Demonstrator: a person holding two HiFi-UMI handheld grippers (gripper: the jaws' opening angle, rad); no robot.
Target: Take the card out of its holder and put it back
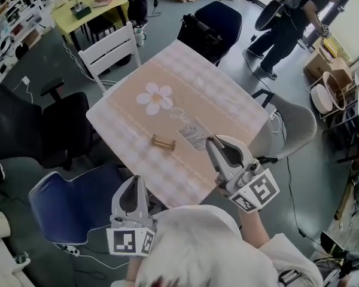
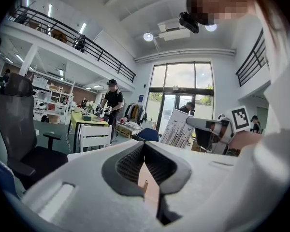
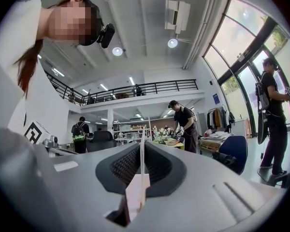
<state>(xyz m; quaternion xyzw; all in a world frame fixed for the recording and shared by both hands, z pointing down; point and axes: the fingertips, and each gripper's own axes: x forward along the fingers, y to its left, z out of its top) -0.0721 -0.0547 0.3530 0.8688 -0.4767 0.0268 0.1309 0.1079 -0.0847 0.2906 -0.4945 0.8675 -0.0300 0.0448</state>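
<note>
On the pink checked tablecloth (image 1: 215,94), a small wooden card holder (image 1: 163,142) lies with no card in it. My right gripper (image 1: 212,140) holds the printed white card (image 1: 195,134) just right of the holder, above the cloth. In the right gripper view the card (image 3: 141,170) runs edge-on between the pads and the right gripper (image 3: 141,146) is shut on it. My left gripper (image 1: 134,180) hangs at the table's near edge, its jaws closed on nothing. From the left gripper (image 2: 144,145) view, the holder (image 2: 144,186) shows below, and the card (image 2: 177,128) at right.
Chairs ring the table: a white one (image 1: 110,49) at the far left, a black office chair (image 1: 24,130), a blue one (image 1: 72,202) near me, a grey one (image 1: 296,124) at right. A person (image 1: 287,23) stands at the back right. A yellow-green table (image 1: 87,11) is far left.
</note>
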